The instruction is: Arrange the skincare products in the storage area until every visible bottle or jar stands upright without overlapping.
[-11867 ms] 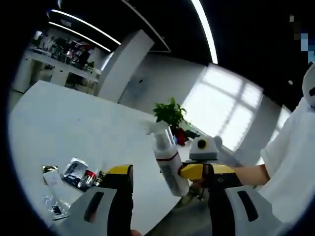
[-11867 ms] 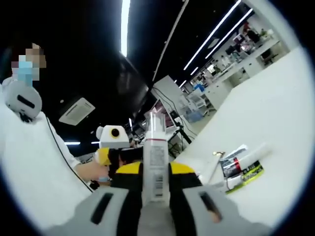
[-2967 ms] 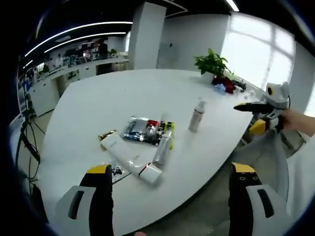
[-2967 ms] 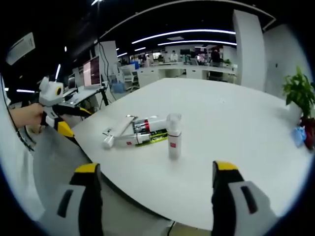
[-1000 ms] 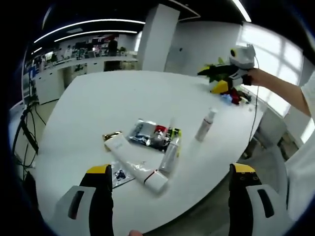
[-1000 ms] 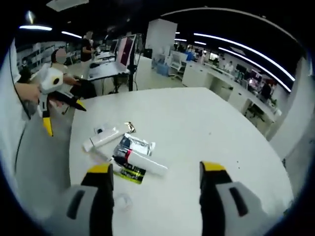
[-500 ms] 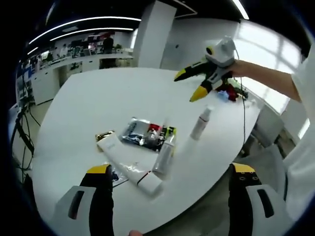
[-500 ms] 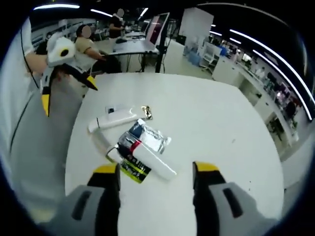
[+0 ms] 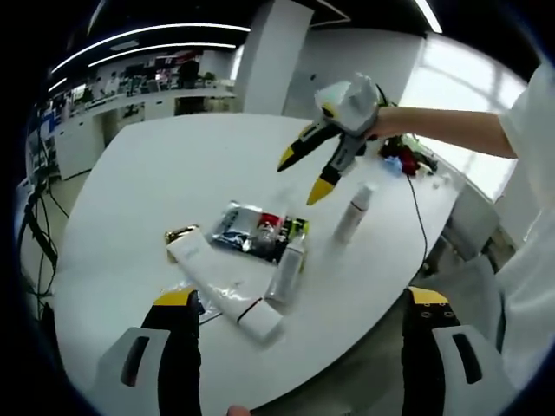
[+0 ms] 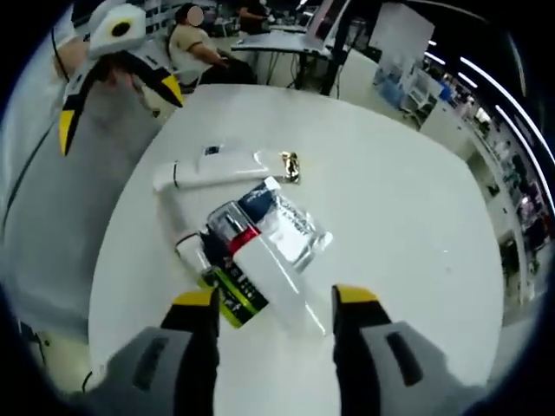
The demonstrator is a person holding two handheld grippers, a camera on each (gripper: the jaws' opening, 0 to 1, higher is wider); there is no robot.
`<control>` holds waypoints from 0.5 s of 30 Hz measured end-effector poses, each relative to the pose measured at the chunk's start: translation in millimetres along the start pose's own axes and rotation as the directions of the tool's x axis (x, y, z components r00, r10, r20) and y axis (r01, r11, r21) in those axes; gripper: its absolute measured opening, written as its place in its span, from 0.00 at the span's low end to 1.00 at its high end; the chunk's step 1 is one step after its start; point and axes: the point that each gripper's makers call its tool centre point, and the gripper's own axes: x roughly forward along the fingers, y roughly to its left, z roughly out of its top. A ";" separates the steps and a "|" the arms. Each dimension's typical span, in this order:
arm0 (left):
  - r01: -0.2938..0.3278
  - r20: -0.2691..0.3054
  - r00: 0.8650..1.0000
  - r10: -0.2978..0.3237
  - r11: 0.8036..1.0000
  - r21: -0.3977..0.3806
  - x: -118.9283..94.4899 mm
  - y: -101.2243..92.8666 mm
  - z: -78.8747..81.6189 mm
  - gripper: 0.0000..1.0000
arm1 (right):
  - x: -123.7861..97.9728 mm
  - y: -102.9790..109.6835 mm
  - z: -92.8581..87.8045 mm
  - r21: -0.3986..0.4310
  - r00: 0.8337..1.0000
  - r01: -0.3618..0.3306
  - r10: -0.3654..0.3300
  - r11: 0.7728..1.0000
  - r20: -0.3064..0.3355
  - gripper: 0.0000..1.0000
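A white pump bottle (image 9: 353,212) stands upright near the table's right edge. A pile lies flat mid-table: a white tube (image 9: 222,283), a slim white bottle (image 9: 288,267) and a clear packet (image 9: 250,229) holding small items. My left gripper (image 9: 301,299) is open, back from the table edge. My right gripper (image 9: 302,176) hovers open over the pile. In the right gripper view, the right gripper (image 10: 275,297) straddles the lying white bottle (image 10: 276,282) from above, with the packet (image 10: 282,221) and tube (image 10: 212,173) beyond. The left gripper (image 10: 119,113) shows open at upper left.
The round white table (image 9: 130,173) has much bare surface behind the pile. A small gold item (image 10: 290,165) and a green-black pack (image 10: 232,301) lie by the pile. A potted plant and red things (image 9: 401,161) sit at the far edge. A seated person (image 10: 195,43) is beyond the table.
My right gripper has swung in from beside the upright bottle and come down over the lying pile, still open. The left gripper has barely moved. No product has shifted.
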 end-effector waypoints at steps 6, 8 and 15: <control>-0.003 0.014 1.000 0.003 1.000 -0.027 0.4 0.8 3.0 0.95 | 20.0 3.0 -10.7 -0.090 0.997 -0.058 0.052 0.994 -0.065 0.49; -0.004 0.006 1.000 0.004 1.000 -0.028 0.8 1.7 1.2 0.95 | 27.1 4.5 -12.4 -0.102 0.995 -0.072 0.065 0.992 -0.073 0.48; -0.023 0.012 1.000 0.023 0.998 -0.057 -0.9 10.1 1.1 0.95 | 40.1 10.9 -2.1 -0.177 0.993 -0.112 0.101 0.978 -0.069 0.46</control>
